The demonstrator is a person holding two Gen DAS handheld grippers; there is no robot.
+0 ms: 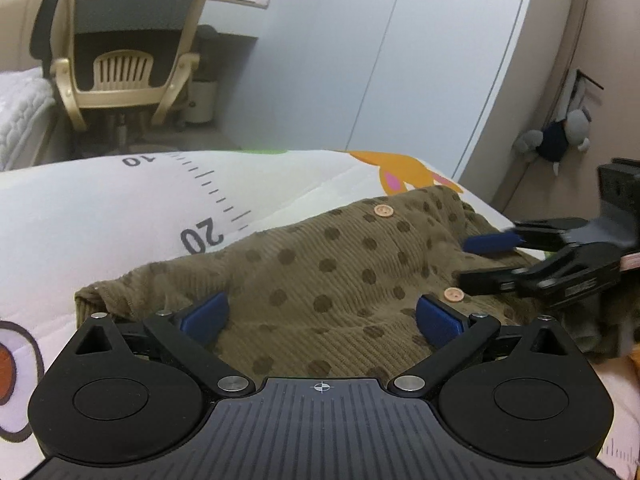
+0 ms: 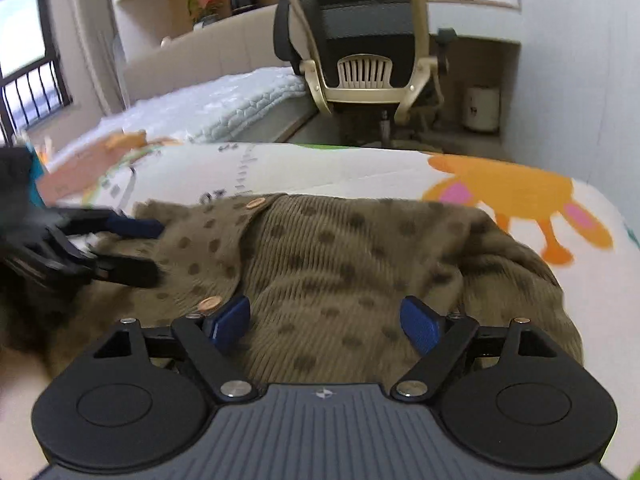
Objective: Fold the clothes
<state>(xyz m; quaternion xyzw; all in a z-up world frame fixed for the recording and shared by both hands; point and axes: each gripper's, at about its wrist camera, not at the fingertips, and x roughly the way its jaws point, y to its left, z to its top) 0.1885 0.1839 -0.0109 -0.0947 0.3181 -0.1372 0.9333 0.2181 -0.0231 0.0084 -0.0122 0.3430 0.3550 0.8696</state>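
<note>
A brown corduroy garment with darker dots and round wooden buttons lies bunched on a printed mat. My left gripper hovers over its near part, open, blue pads wide apart with only cloth below. The right gripper shows at the right edge of the left wrist view, fingers parted above the cloth. In the right wrist view the garment fills the middle, my right gripper is open over it, and the left gripper reaches in from the left, blurred.
The mat carries a ruler print and an orange animal drawing. Beyond it stand an office chair, a white quilted bed, a white wardrobe wall and a small bin. A soft toy hangs at the right.
</note>
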